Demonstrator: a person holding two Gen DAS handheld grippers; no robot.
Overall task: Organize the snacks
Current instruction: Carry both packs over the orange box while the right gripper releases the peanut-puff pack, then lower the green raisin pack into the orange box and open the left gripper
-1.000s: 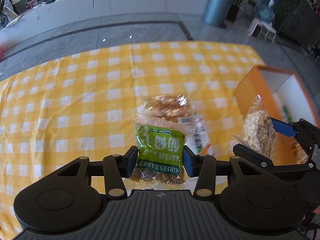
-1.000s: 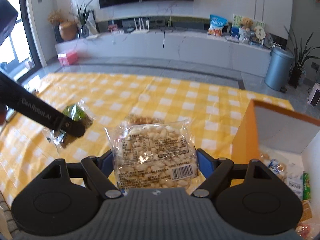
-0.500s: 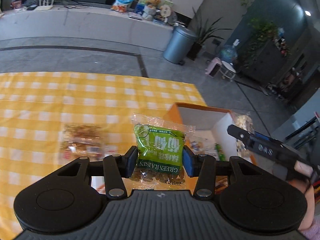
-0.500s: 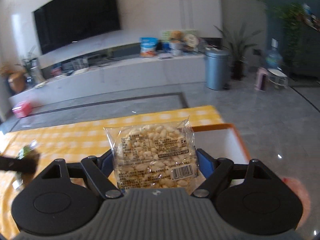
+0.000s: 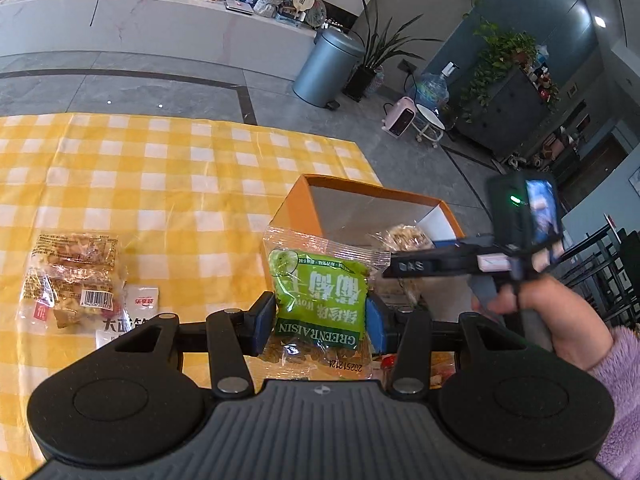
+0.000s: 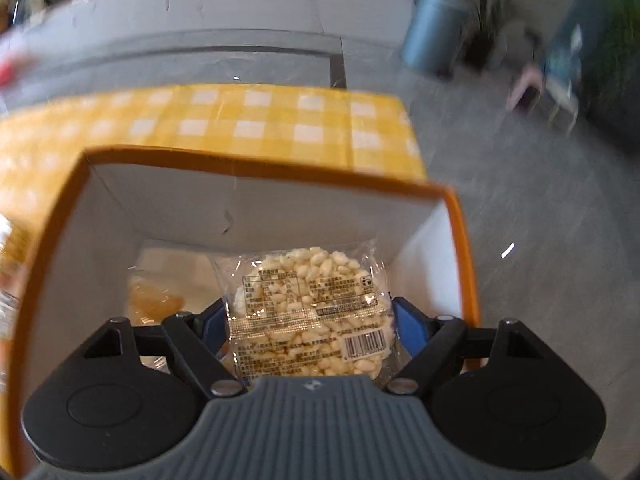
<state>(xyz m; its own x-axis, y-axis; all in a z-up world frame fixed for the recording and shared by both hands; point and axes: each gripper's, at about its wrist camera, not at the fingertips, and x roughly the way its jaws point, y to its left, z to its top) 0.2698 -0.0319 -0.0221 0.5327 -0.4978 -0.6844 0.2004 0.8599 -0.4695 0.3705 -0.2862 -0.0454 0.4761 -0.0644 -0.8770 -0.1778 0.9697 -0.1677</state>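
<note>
Being clamped between the fingers of the left gripper [image 5: 320, 320], the raisin pack [image 5: 320, 300] is being held upright by its lower half, label facing the camera, so that it hangs free for a drop. It is being carried just in front of the near wall of the box [image 5: 304, 208], not yet over the opening. Beside it, the right gripper [image 6: 310, 324] is being held over the box [image 6: 256, 196], its fingers closed on the flat sides of the rice-puff pack [image 6: 308, 304], which is being poised above the box floor; judged from this, its release is the step in hand, with the raisins to follow. Another packet [image 6: 156, 300] is already lying inside, so room on the right side is probably being aimed for. Farther left on the tabletop [image 5: 160, 184], a clear snack pack [image 5: 72, 276] is lying on a white sachet [image 5: 136, 308], apparently waiting to be collected. Beyond the tabletop, a bin [image 5: 328, 68] is standing on the floor.
</note>
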